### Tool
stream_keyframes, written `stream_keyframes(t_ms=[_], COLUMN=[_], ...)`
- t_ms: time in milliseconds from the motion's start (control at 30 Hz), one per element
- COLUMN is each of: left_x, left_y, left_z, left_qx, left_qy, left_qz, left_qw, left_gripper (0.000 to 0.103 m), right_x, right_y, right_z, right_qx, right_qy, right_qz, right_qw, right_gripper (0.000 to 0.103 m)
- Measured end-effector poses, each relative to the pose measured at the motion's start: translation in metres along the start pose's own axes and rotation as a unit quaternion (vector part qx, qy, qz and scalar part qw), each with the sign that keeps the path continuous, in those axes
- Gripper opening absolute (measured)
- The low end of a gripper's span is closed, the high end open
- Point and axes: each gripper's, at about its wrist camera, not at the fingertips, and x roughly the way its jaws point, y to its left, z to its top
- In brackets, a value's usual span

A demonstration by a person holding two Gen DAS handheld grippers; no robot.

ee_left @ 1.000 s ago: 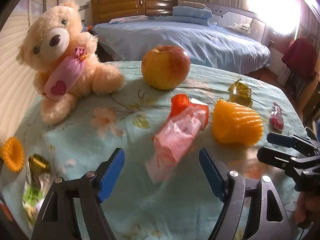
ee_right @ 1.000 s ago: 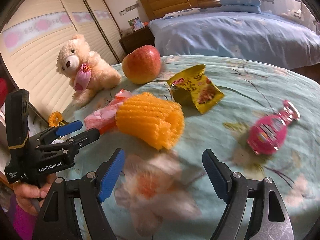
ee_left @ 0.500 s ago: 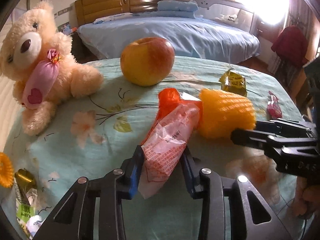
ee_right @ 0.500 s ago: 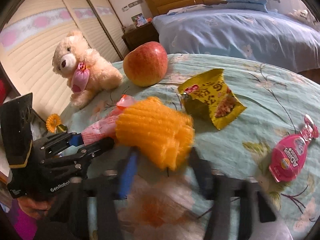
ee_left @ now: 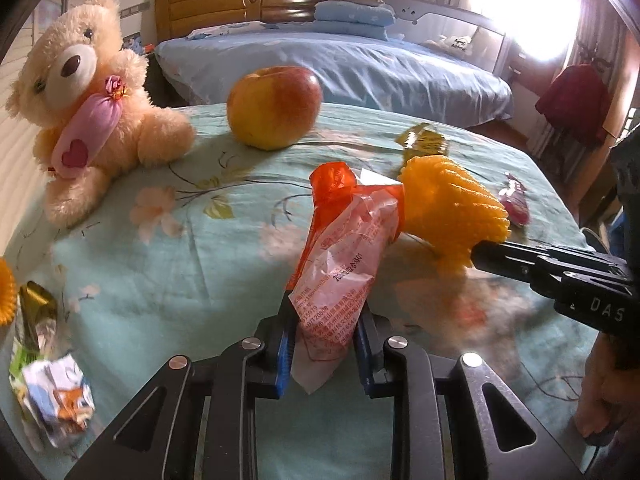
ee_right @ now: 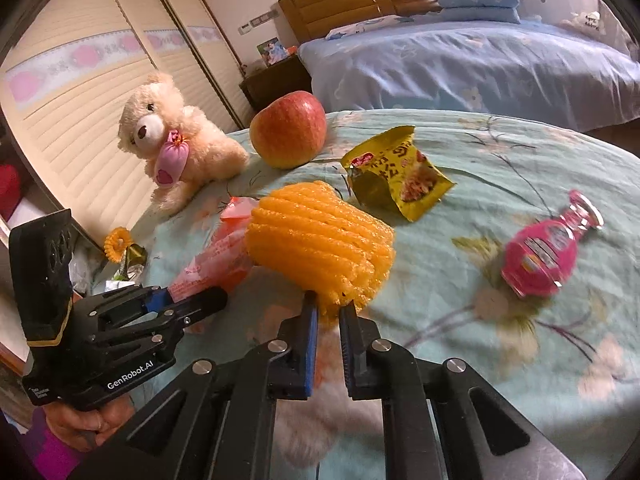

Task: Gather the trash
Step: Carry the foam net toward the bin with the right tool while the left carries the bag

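Note:
A pink and orange plastic wrapper [ee_left: 344, 248] lies on the floral teal cloth [ee_left: 140, 280]. Its near end sits between the pads of my left gripper [ee_left: 324, 320], whose jaws are closing and press on it. To its right is an orange foam fruit net [ee_left: 452, 208]. In the right wrist view my right gripper [ee_right: 329, 308] is shut on the near lower edge of the foam net [ee_right: 320, 236]. The left gripper [ee_right: 200, 298] shows there at the left, with the wrapper [ee_right: 216, 260] in its tips. The right gripper [ee_left: 480, 256] reaches in from the right in the left wrist view.
An apple [ee_left: 274, 106] and a teddy bear [ee_left: 88, 120] stand at the far side. A yellow snack packet [ee_right: 400, 172] and a pink candy wrapper [ee_right: 540, 256] lie to the right. Crumpled wrappers [ee_left: 48, 380] and an orange ring [ee_right: 117, 242] sit at the left edge. A bed [ee_left: 360, 64] is behind.
Both grippers went from wide open to closed. The left one moved forward and closed on the pink wrapper. The right one closed on the foam net's edge.

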Motion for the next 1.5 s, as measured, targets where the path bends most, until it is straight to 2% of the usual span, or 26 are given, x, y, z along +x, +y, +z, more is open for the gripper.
stream_keyframes(t_ms=[200, 433, 1033, 1500], left_x=[-0.016, -0.026, -0.033, -0.031], left_y=[-0.012, -0.044, -0.125, -0.174], left_z=[-0.008, -0.015, -0.026, -0.023], left_qx=[-0.001, 0.016, 0.064, 0.095], left_qy=[-0.007, -0.009, 0.001, 0.003], left_qz=[-0.012, -0.032, -0.072, -0.091], left_qw=[0.9999, 0.9993, 0.9954, 0.9914], left_gripper=[0.024, 0.024, 0.024, 0.024], right_x=[-0.024, -0.055, -0.131, -0.173], right_y=[0.000, -0.015, -0.073, -0.103], right_z=[-0.012, -0.027, -0.073, -0.089], right_qx=[-0.004, 0.015, 0.069, 0.095], right_qy=[-0.015, -0.034, -0.072, -0.094], right_qz=[-0.008, -0.026, -0.093, -0.129], right_qw=[1.000, 0.999, 0.991, 0.983], right_gripper=[0.010, 0.010, 0.010, 0.010])
